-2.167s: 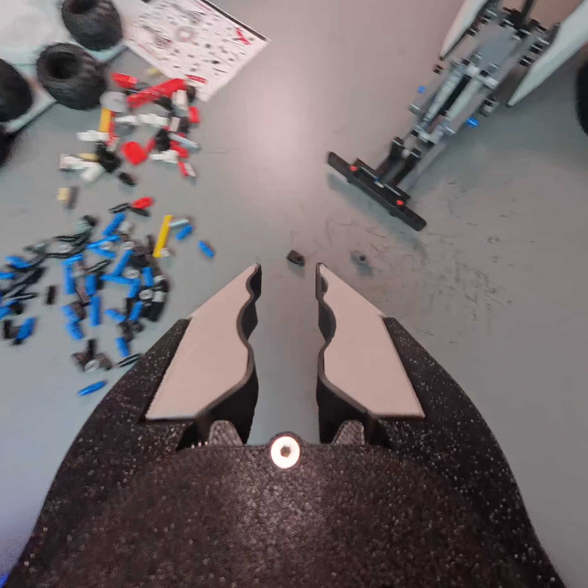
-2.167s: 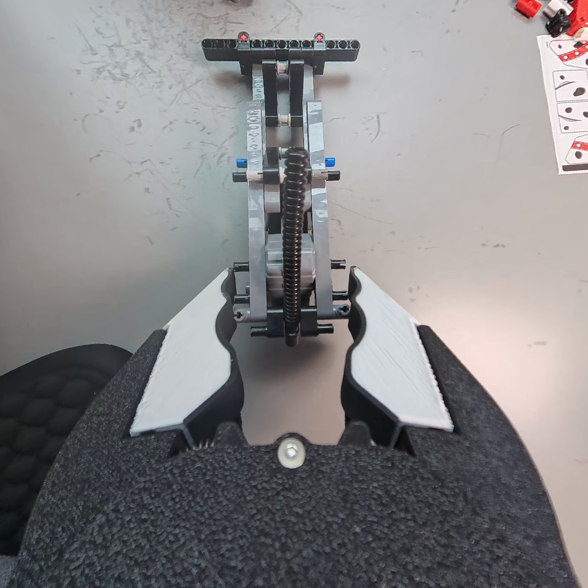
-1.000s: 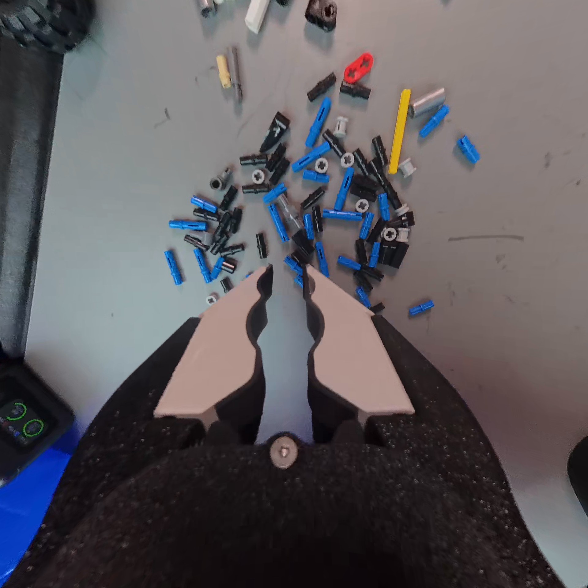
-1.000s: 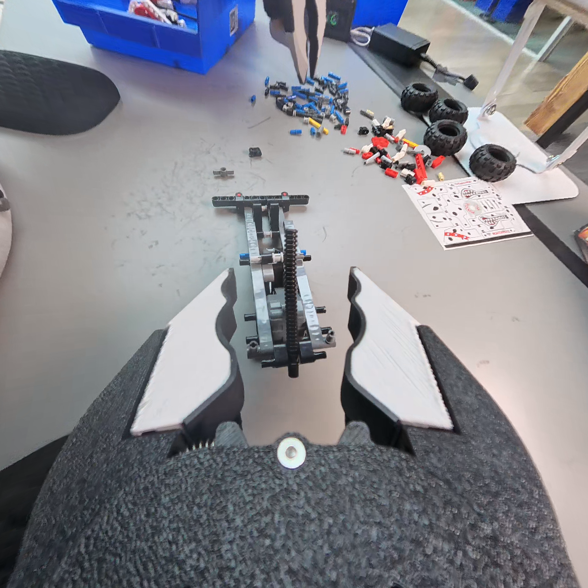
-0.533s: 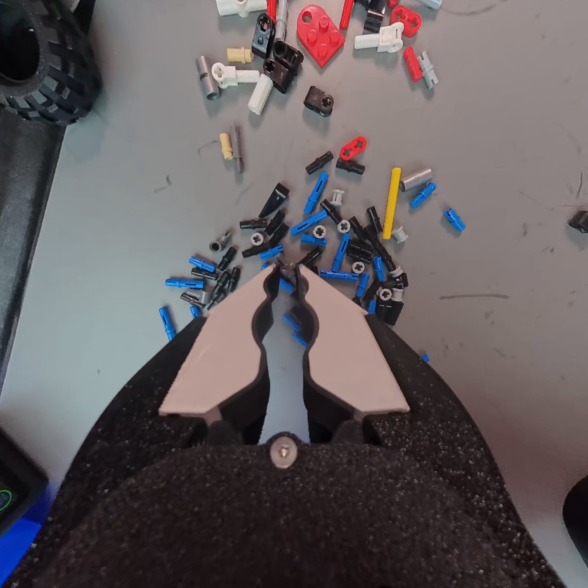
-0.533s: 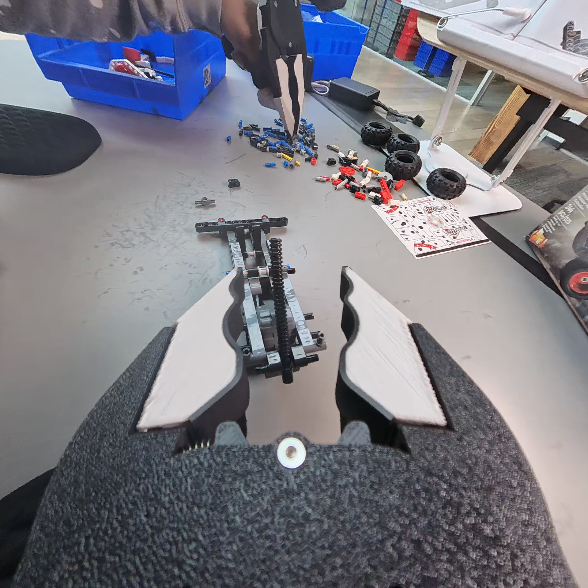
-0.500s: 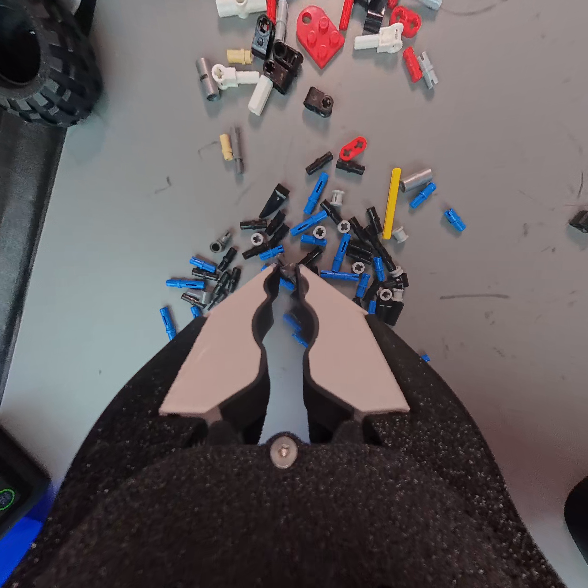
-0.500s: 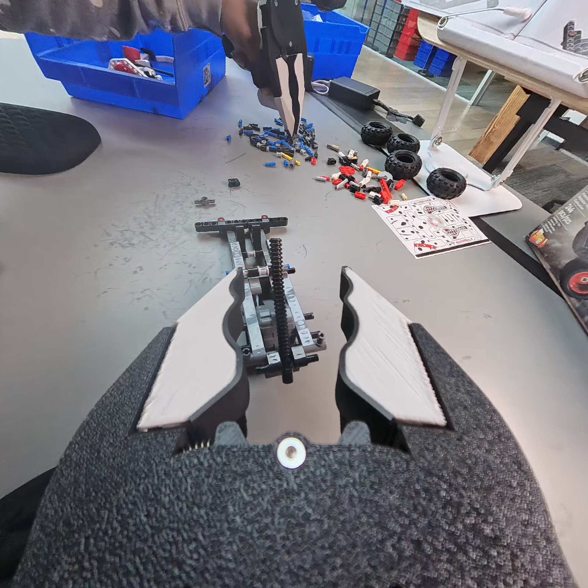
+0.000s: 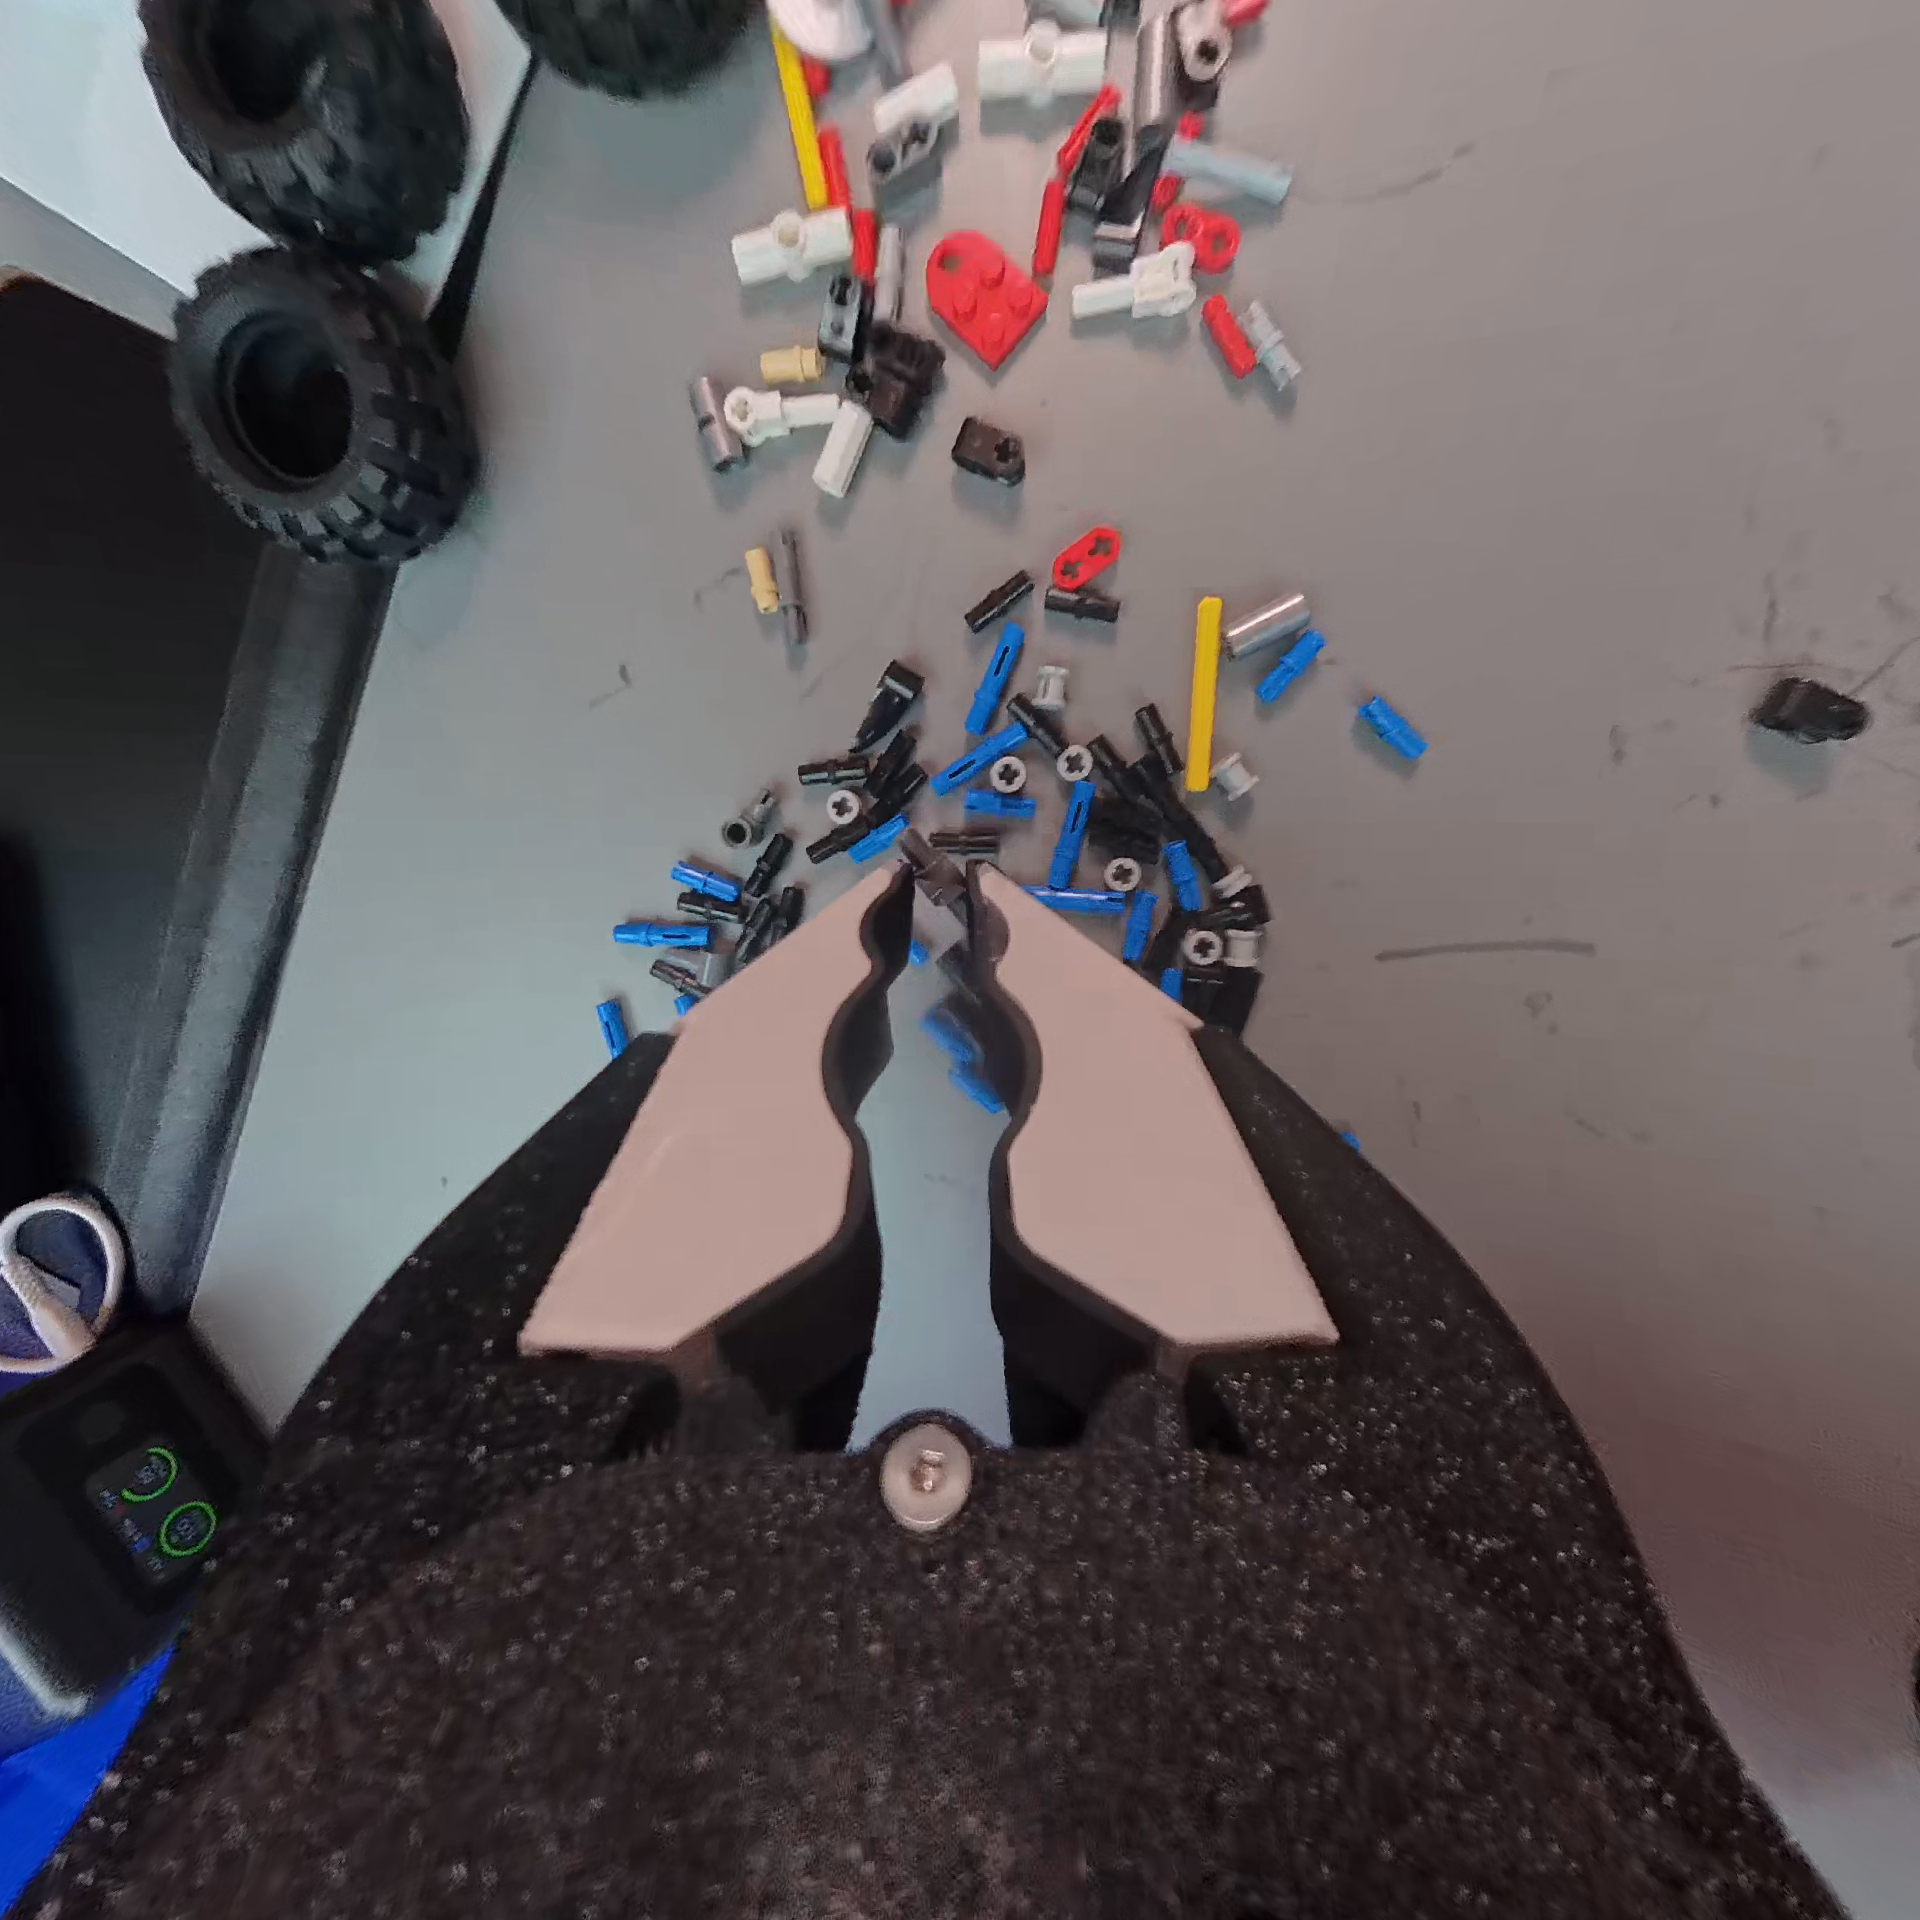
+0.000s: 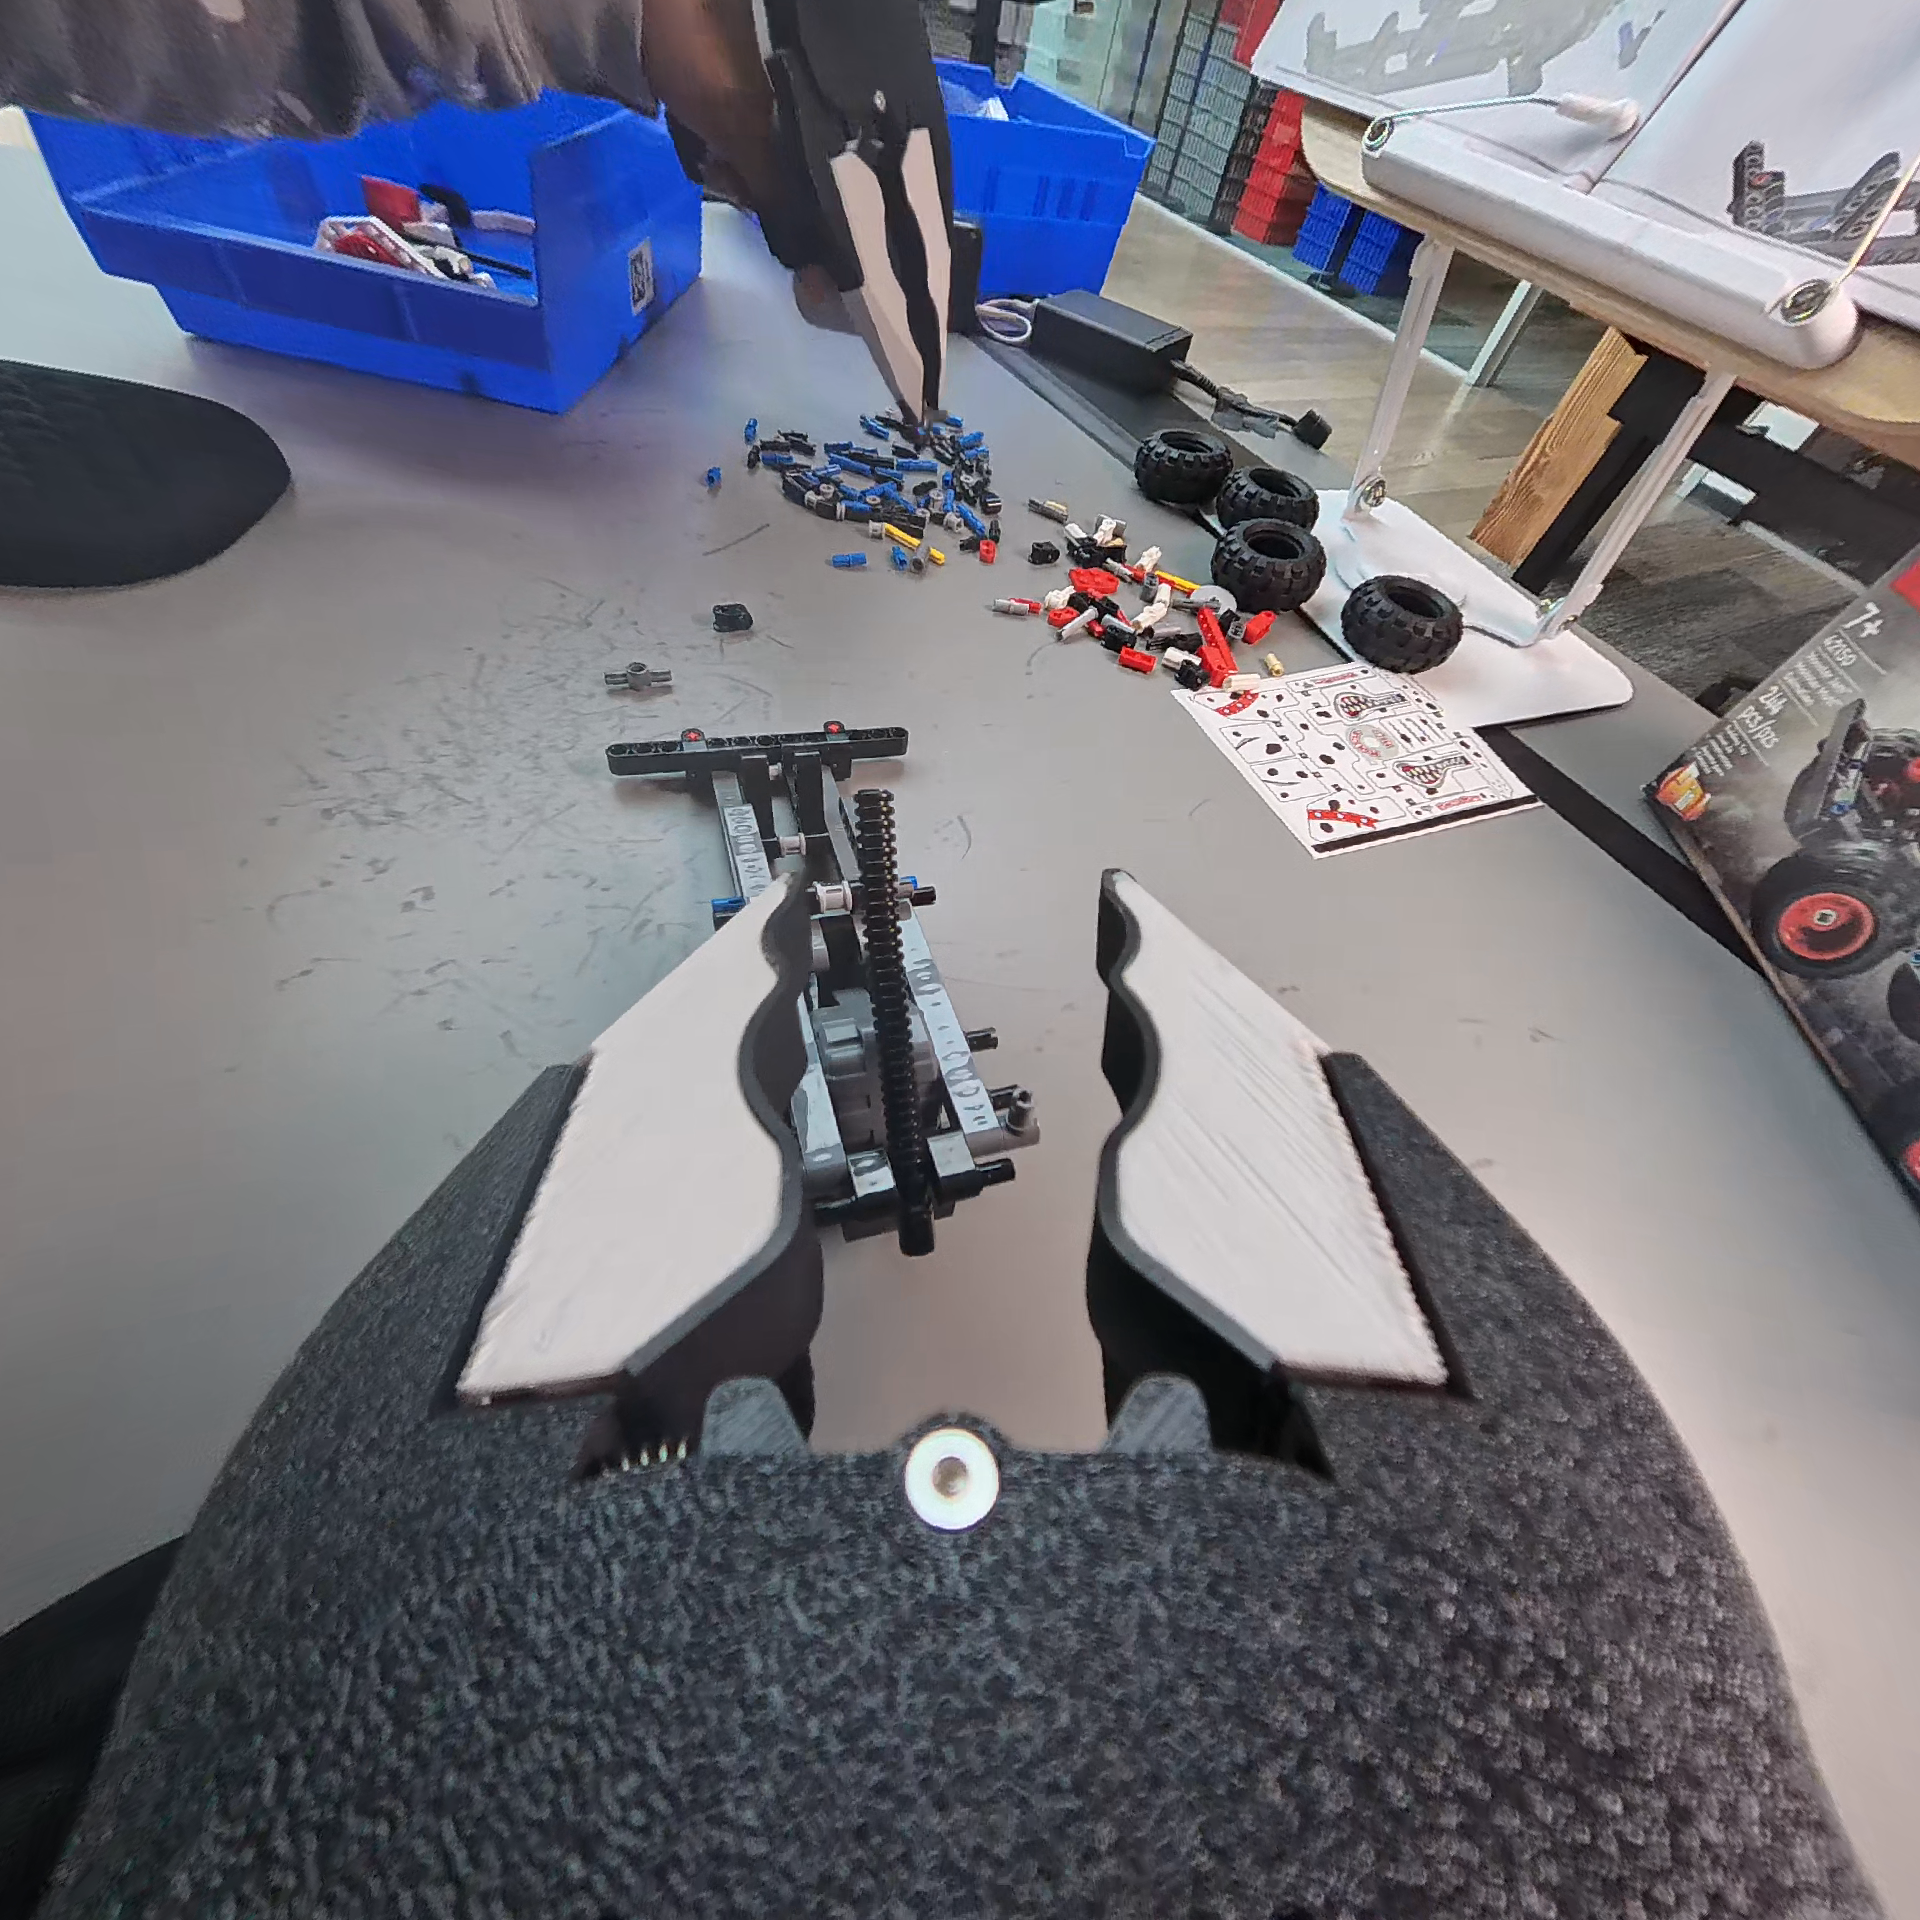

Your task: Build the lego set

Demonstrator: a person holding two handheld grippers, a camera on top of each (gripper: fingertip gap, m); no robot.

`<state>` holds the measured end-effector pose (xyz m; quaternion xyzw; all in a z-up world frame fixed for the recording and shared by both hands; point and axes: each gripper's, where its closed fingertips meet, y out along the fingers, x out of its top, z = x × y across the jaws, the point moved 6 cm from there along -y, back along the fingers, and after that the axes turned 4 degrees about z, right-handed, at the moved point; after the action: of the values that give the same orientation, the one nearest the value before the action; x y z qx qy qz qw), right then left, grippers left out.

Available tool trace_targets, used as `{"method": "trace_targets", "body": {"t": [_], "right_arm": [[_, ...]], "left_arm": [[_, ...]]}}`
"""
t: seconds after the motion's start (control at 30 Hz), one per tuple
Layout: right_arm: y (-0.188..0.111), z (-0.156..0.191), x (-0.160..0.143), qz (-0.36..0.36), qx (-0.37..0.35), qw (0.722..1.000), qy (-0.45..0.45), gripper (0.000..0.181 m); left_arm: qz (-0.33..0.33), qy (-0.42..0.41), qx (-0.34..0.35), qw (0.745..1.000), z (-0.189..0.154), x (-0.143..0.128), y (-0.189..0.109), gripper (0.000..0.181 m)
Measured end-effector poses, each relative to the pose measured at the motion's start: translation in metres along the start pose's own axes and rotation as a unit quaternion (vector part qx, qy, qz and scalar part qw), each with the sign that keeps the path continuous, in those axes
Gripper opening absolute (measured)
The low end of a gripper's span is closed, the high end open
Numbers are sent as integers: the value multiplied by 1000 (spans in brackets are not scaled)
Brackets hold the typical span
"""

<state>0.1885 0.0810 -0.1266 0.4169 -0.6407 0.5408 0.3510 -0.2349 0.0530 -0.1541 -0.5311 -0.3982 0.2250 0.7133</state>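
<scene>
Four black tyres lie right of the pin pile; left tongs pinch a dark pin there; right tongs gape over the chassis; two blue bins, the left holding red and white parts

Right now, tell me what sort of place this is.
Probably a workshop or lab bench set up for Lego building: blue parts bins on a scuffed grey table, and stacked storage drawers beyond, though those are small and far off.

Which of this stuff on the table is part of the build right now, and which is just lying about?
In play:
- left claw pinching a small dark pin
- half-built frame
- pile of pins
- tyres
- sticker sheet

Lying about:
- blue bins
- power brick
- box
</scene>
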Motion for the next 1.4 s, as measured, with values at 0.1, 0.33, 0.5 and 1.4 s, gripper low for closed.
{"method": "trace_targets", "body": {"t": [0.1,0.33,0.5,1.4], "right_arm": [[-1,-1,-1,-2,-7,1000,1,54],[4,0,0,-1,-8,1000,-1,55],[6,3,-1,1,-9,1000,-3,54],[7,0,-5,1,-19,1000,1,54]], "left_arm": [[-45,13,-31,998,-29,12,-26,11],[-40,74,-95,992,-140,9,-34,12],[-36,58,-79,995,-185,5,-17,12],[-73,28,-135,988,-194,2,9,11]]}}
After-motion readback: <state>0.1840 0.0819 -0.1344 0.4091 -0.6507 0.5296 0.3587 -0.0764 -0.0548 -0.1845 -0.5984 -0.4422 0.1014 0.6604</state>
